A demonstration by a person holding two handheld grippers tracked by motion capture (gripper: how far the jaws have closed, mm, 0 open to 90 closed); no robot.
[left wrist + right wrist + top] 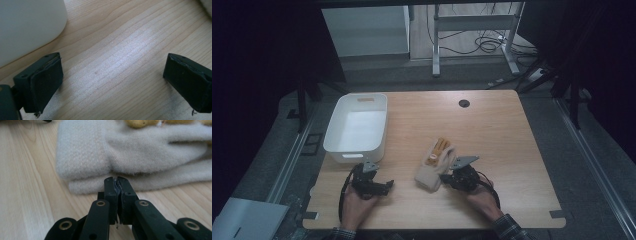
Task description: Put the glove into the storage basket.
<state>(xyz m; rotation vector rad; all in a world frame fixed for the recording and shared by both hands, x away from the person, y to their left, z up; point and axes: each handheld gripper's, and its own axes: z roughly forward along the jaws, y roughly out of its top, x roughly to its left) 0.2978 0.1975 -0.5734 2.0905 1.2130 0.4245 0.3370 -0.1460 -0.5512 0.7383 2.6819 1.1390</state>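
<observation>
At frame centre on the wooden surface, the soft, light beige fleece glove should be pinched at its thick cuff; right gripper fingers are closed empty, left gripper fingers spread wide.

Two black grippers, left gripper and right gripper, each topped by a grey three-cornered plate. Black cables looping back toward the wrists. Flat rectangular jaw pads; brass-ringed pivot holes on the right linkage. Dark plaid sleeve cuffs.
</observation>
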